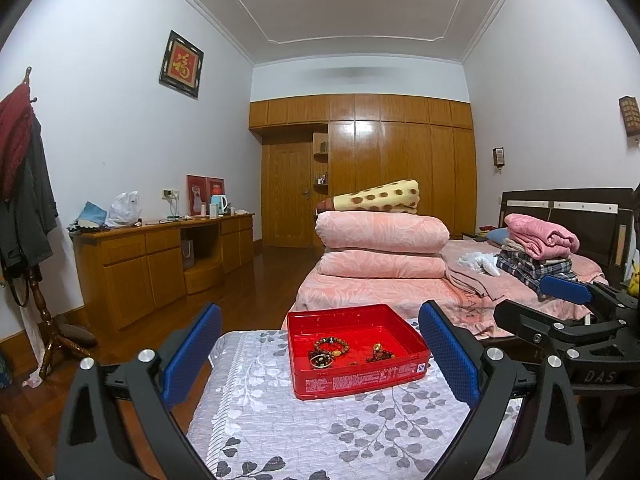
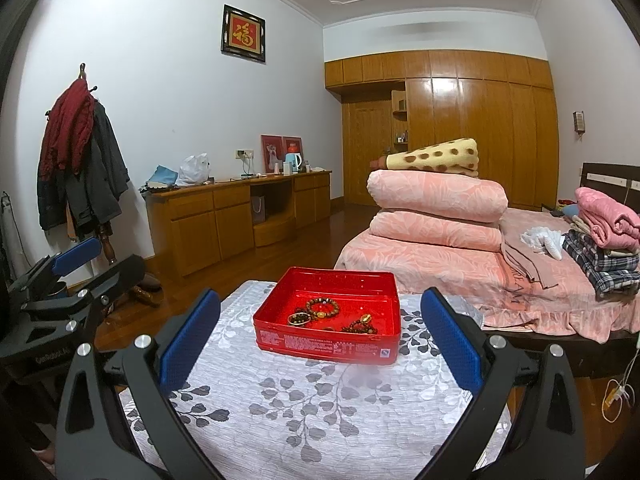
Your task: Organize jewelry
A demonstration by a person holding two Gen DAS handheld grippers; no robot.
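Left hand-held gripper (image 1: 320,354) gapes wide and empty, aimed at a red tin (image 1: 357,350) of bead bracelets (image 1: 331,347) on the leaf-patterned counter (image 1: 280,420); its side print is too small to read. "DAS" shows on the right hand-held gripper (image 2: 320,354), likewise spread wide and empty before the tin, bed (image 2: 460,276) behind.
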